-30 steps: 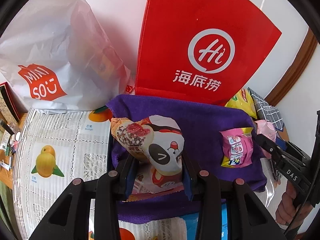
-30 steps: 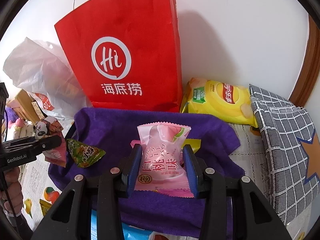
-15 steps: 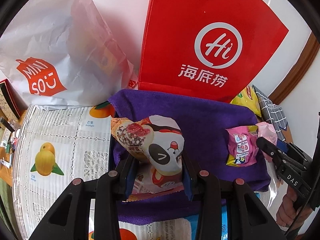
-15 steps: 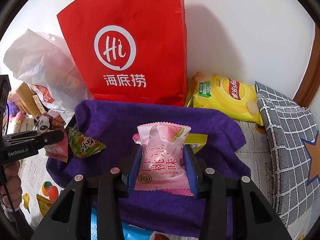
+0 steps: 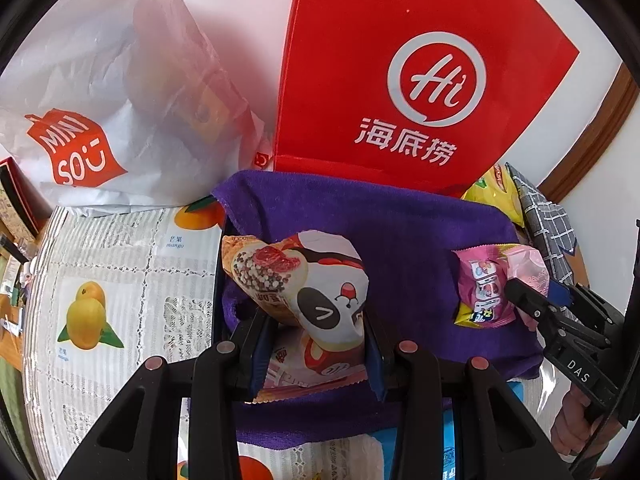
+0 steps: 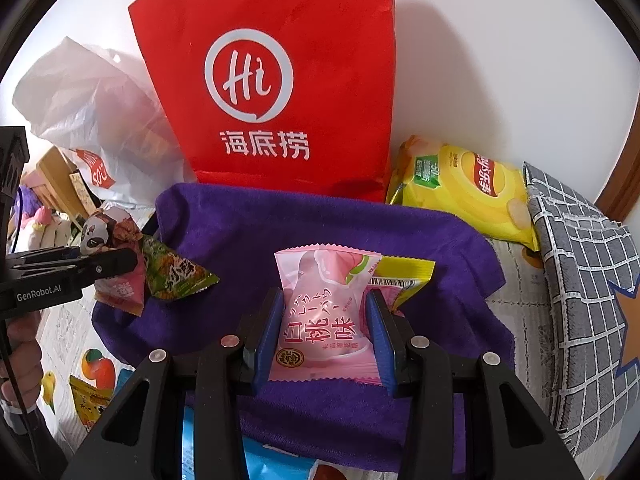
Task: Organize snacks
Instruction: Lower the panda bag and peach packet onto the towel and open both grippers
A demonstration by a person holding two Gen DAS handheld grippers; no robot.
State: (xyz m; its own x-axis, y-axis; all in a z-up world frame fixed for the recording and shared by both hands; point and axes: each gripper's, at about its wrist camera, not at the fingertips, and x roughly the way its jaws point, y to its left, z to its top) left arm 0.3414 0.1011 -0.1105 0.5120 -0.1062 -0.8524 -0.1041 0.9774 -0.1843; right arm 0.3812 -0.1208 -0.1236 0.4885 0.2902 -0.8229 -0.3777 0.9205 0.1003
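Note:
My left gripper is shut on a panda-print snack packet, held above the left part of a purple towel. My right gripper is shut on a pink peach-flavour packet over the towel's middle. A pink and yellow candy packet lies on the towel beside the right gripper's fingers. A green triangular packet lies on the towel's left side, next to the left gripper. A red paper bag stands behind the towel.
A white Miniso plastic bag stands left of the red bag. A yellow chips bag and a grey checked cloth lie to the right. A fruit-print tablecloth covers the table. A blue packet and a small yellow packet lie near the front.
Both grippers have moved a little forward toward the red bag, each still holding its packet. The red bag looks larger in both views.

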